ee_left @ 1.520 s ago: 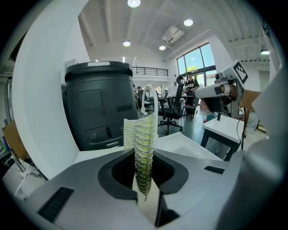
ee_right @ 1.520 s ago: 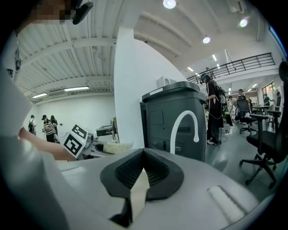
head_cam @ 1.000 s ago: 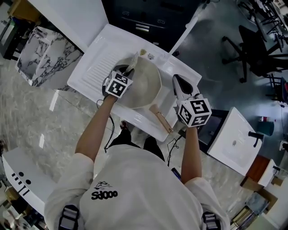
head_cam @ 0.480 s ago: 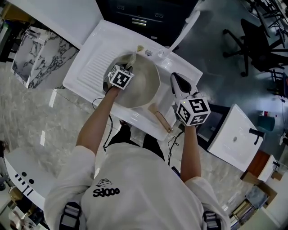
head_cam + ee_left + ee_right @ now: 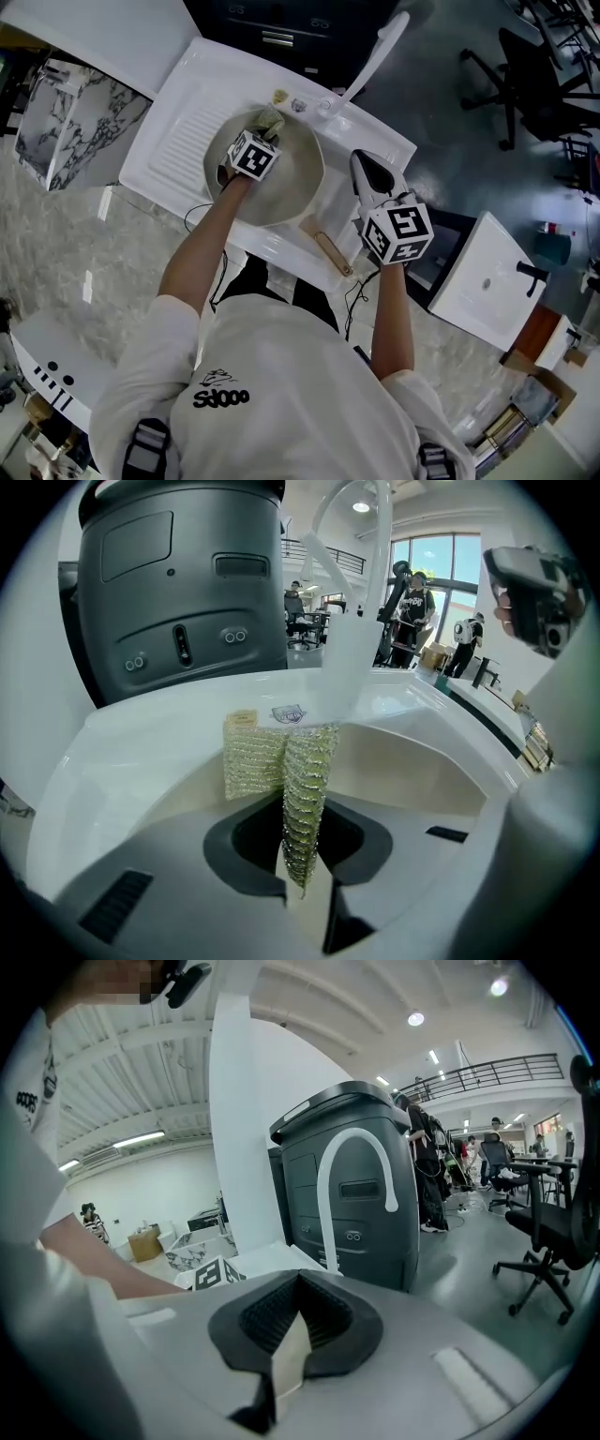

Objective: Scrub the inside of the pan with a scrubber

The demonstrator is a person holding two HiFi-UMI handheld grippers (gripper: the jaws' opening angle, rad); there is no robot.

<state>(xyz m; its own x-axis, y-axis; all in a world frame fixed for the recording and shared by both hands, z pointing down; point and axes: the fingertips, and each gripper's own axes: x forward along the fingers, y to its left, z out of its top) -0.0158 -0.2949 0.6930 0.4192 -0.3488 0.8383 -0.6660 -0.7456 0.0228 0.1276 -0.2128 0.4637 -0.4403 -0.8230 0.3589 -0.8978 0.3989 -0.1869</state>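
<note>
A cream pan (image 5: 286, 187) sits in the white sink (image 5: 375, 141), its wooden handle (image 5: 328, 249) pointing toward me. My left gripper (image 5: 265, 131) reaches into the pan near its far rim, shut on a yellow-green mesh scrubber (image 5: 272, 120). In the left gripper view the scrubber (image 5: 302, 799) stands pinched between the jaws, its free end against the pan's inner wall (image 5: 412, 771). My right gripper (image 5: 366, 169) hovers over the sink's right edge, apart from the pan. Its jaws (image 5: 291, 1335) are shut with nothing between them.
A ribbed drainboard (image 5: 178, 136) lies left of the pan. A white faucet (image 5: 373, 56) arches over the far side. A dark cabinet (image 5: 178, 583) stands behind the sink. A marble block (image 5: 75, 103) sits far left, another white basin (image 5: 487, 281) right, and an office chair (image 5: 534, 84) beyond.
My left gripper has slid with the scrubber from the pan's left side toward its far rim. The right gripper has stayed by the sink's right edge.
</note>
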